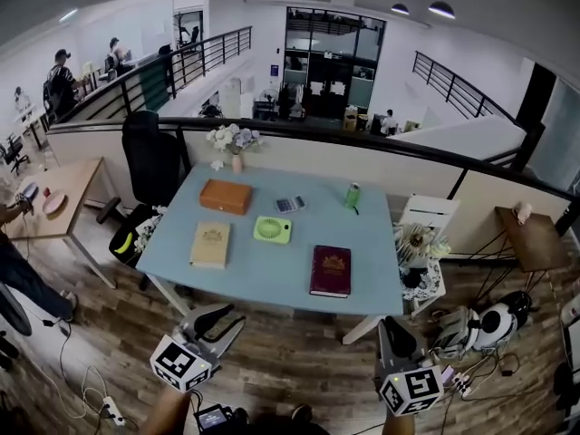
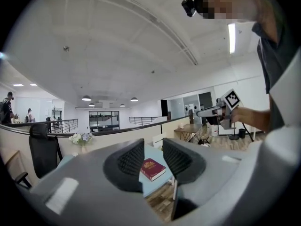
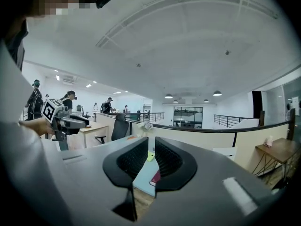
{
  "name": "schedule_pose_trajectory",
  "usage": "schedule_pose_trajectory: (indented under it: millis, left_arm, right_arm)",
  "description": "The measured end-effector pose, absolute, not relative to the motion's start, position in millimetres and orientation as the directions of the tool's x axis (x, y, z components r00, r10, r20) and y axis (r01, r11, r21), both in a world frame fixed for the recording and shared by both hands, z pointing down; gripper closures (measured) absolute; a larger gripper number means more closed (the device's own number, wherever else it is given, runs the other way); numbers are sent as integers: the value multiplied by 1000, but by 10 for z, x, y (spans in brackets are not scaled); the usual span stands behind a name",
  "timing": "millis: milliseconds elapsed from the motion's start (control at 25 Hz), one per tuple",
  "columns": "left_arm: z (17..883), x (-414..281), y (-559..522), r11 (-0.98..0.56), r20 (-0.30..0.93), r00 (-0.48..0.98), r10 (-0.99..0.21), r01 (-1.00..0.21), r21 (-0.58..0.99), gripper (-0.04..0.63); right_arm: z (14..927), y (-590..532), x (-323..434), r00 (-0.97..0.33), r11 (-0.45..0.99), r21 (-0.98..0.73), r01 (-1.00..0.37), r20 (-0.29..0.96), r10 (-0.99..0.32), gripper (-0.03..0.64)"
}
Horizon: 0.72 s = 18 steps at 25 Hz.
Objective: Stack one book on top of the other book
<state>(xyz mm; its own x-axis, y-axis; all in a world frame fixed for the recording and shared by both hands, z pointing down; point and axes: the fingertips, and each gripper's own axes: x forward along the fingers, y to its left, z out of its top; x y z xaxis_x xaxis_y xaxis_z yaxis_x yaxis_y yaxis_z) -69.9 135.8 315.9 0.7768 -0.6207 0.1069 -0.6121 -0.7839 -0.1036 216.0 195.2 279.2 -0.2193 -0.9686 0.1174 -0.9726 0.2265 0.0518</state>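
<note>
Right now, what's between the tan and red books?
Bare table, head view; the green fan sits just behind the gap between tan book and red book.

Left claw (image 1: pixel 223 321), jaws together (nothing gripped), right claw (image 1: pixel 390 326) likewise, both pointing roughly level

A light blue table (image 1: pixel 272 277) carries a tan book (image 1: pixel 210 245) and a dark red book (image 1: pixel 331 271), lying flat and well apart. Behind them sit an orange-brown box (image 1: pixel 226 196), a green fan (image 1: pixel 272 230), a calculator (image 1: pixel 290 205), a green bottle (image 1: pixel 352 195) and a vase of flowers (image 1: pixel 236 145).
</note>
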Motion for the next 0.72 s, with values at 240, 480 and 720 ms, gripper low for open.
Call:
schedule_pose_trajectory:
  millis: [240,480,720]
  left_arm:
    - [3190,-431,1351,-745,129,734,-667,-658,-108,426]
    - [3144,-215,1433,-706,141,691,-708,-697,-127,426]
    - [3191,-80,1477,-688,155,671,-725,-714,-127,426]
  right_arm:
    - [2813,1789,2527,-269,273,35,-961,103,-958,591]
    - [2867,1706,2767,-320,323,17,-946,96,-943,591]
    - [2917,1665,2948,-335,336,-2,-942,95,-937,591]
